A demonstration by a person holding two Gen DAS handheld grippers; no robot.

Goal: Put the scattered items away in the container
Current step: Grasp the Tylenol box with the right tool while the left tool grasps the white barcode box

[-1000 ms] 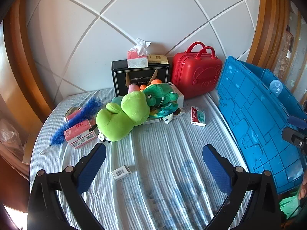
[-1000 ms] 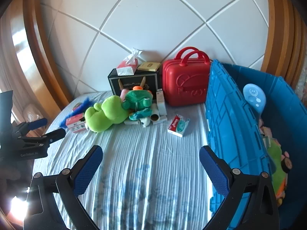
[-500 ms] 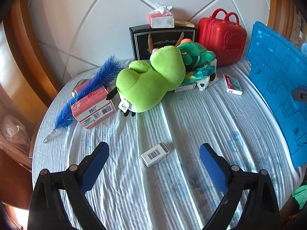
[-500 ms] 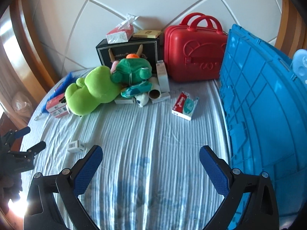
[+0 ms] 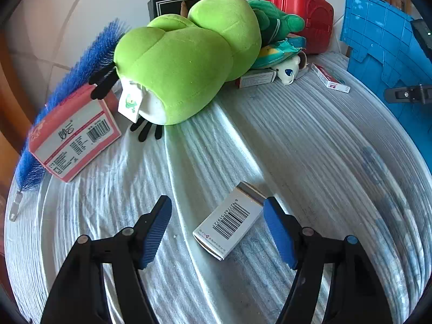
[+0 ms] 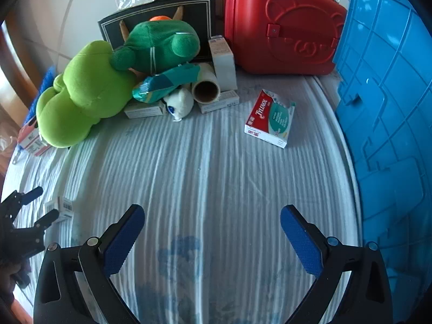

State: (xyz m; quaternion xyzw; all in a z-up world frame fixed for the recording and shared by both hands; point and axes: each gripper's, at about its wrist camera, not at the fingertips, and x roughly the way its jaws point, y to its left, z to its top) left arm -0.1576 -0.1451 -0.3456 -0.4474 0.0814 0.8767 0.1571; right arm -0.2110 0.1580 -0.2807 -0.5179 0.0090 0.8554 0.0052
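Left gripper (image 5: pixel 216 213): wide open, small white box (image 5: pixel 229 220) between its fingers, box lying slanted.
Right gripper (image 6: pixel 212 217): open, holding nothing, farther away.
Blue bin (image 5: pixel 388 40): on the right.

A red-and-teal carton (image 6: pixel 270 117) lying just in front of the red suitcase (image 6: pixel 283 24) read "TYLENOL". Well in front of the suitcase, a small white box (image 5: pixel 231 220) carried a barcode numbered "6927762519727", the last digits uncertain. The pink box (image 5: pixel 74 135), far to the suitcase's left, bore Chinese characters and a barcode too small to read.
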